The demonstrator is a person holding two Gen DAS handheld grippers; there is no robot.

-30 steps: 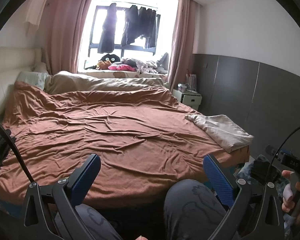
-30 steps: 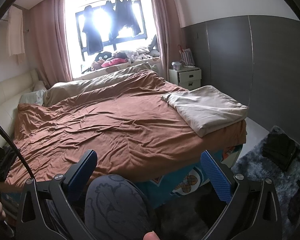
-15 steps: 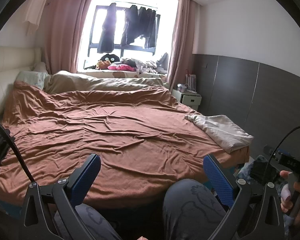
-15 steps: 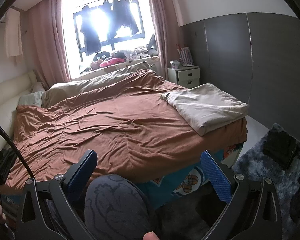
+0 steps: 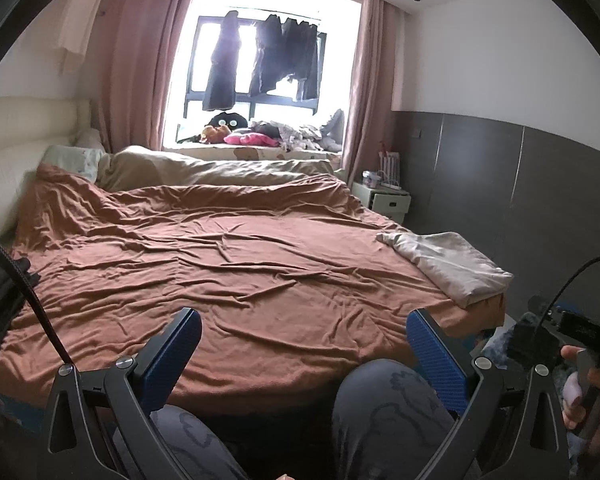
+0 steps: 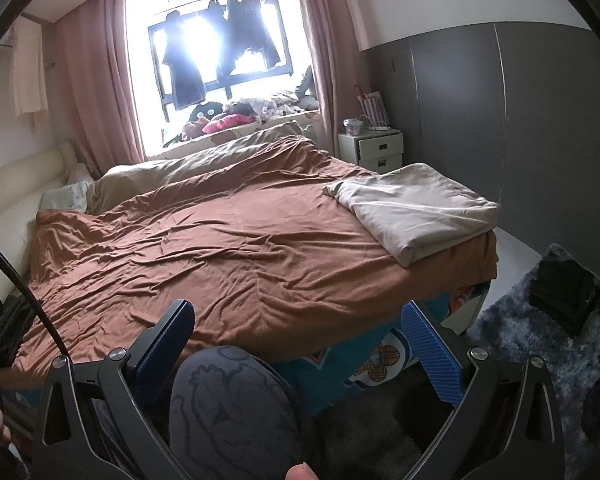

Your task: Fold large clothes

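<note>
A folded beige cloth [image 5: 452, 268] lies at the right foot corner of the bed; it also shows in the right wrist view [image 6: 416, 208]. A wrinkled brown sheet [image 5: 236, 264] covers the bed, and it also fills the right wrist view [image 6: 220, 248]. My left gripper [image 5: 304, 340] is open and empty, held before the near bed edge above the person's knees. My right gripper [image 6: 300, 336] is open and empty, short of the bed's near corner. Neither touches any cloth.
The person's knees in grey patterned trousers [image 6: 228, 404] sit between the fingers. A white nightstand [image 6: 374, 150] stands at the far right by a grey panelled wall. A dark shaggy rug [image 6: 540, 344] carrying a black item [image 6: 564, 292] lies right. Dark clothes [image 5: 260, 64] hang at the window.
Both views have shifted slightly; the grippers stay open and empty, and nothing on the bed has moved.
</note>
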